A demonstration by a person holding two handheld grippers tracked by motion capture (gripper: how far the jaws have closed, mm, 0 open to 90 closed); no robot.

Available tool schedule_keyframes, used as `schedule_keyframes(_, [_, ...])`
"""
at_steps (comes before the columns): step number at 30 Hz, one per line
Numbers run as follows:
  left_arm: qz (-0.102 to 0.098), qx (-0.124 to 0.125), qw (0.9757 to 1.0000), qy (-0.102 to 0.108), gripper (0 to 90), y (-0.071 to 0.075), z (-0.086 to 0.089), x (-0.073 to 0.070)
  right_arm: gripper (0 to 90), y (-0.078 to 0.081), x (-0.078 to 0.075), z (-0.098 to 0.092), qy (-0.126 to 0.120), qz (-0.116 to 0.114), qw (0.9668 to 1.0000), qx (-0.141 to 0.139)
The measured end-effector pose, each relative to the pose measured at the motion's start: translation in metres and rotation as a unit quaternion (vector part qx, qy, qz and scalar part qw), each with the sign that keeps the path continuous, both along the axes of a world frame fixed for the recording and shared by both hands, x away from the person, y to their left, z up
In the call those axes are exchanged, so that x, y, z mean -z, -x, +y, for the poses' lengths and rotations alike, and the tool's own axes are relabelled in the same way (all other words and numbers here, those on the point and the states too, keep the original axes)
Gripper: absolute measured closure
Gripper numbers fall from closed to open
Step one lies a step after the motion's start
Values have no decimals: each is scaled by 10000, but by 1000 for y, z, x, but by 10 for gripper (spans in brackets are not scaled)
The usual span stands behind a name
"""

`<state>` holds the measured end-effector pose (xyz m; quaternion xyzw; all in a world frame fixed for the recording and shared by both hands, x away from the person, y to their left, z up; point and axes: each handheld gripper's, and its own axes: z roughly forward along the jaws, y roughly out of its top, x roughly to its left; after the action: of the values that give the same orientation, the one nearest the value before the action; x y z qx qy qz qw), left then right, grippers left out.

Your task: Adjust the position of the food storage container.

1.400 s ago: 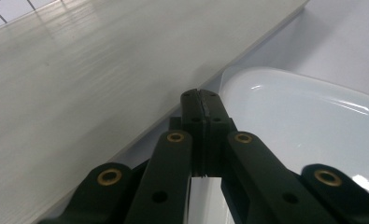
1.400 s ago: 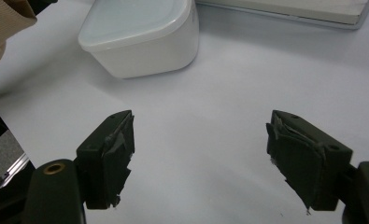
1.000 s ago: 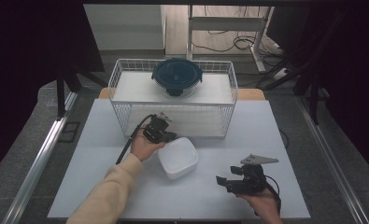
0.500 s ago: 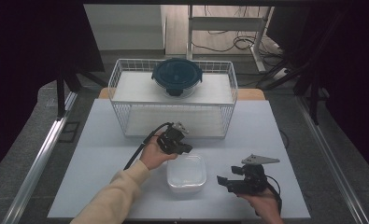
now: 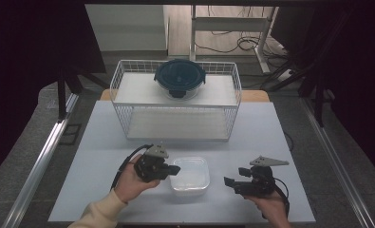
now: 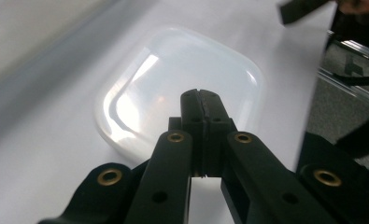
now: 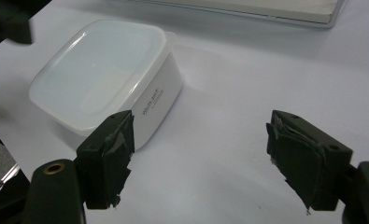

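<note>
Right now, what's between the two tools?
The white lidded container sits between the left tool and right tool, as the high view shows; bare table on its right side.

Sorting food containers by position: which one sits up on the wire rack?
The round dark-lidded container, on top of the wire rack. The white square container lies on the table between the grippers.

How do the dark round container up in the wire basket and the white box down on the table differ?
The dark round container is circular with a dark teal lid; the white box is squarish with rounded corners and a pale lid. The round container sits raised in the wire basket at the far side; the white box rests on the table, between the closed left gripper and the open right gripper. Both are lidded.
</note>
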<state>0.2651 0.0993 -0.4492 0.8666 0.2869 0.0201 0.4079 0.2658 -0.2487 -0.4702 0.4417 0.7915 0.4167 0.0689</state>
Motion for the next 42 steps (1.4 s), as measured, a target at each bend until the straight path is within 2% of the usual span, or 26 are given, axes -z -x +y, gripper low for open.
schedule_keyframes(2, [-23, 4, 10000, -8, 900, 12, 3, 2, 232, 0, 0, 0, 8, -1, 10000, 18])
schedule_keyframes(5, [51, 11, 10000, -4, 900, 27, 6, 9, 232, 0, 0, -1, 17, 2, 10000, 31])
schedule_keyframes(9, [234, 74, 9997, -32, 900, 44, 6, 22, 232, -1, 1, -2, 23, 4, 10000, 34])
schedule_keyframes(12, [342, 109, 9993, -52, 900, 52, 2, 32, 232, -2, 2, -3, 16, 24, 10000, 68])
schedule_keyframes(15, [396, 180, 9989, -171, 900, 55, -6, 39, 232, -2, 2, -3, 28, 27, 10000, 67])
schedule_keyframes(18, [433, 172, 9985, -300, 900, 53, -11, 46, 232, -2, 2, -3, 39, 20, 10000, 59])
schedule_keyframes(21, [310, 35, 9984, -467, 900, 49, -13, 51, 232, -2, 2, -3, 48, 5, 10000, 64])
schedule_keyframes(28, [389, -197, 9981, -436, 900, 37, -6, 60, 232, -2, 2, -4, 63, -4, 10000, 69])
schedule_keyframes(30, [481, -198, 9981, -342, 900, 35, -4, 61, 232, -2, 2, -4, 64, -1, 10000, 72])
schedule_keyframes(34, [428, -290, 9982, -319, 900, 32, -3, 61, 232, -2, 2, -4, 72, -2, 9999, 78])
schedule_keyframes(38, [420, -482, 9972, -382, 900, 23, 3, 61, 232, -2, 2, -4, 74, -7, 9999, 79])
schedule_keyframes(42, [454, -727, 9957, -348, 900, 12, 9, 63, 232, -2, 3, -4, 88, -2, 9999, 66])
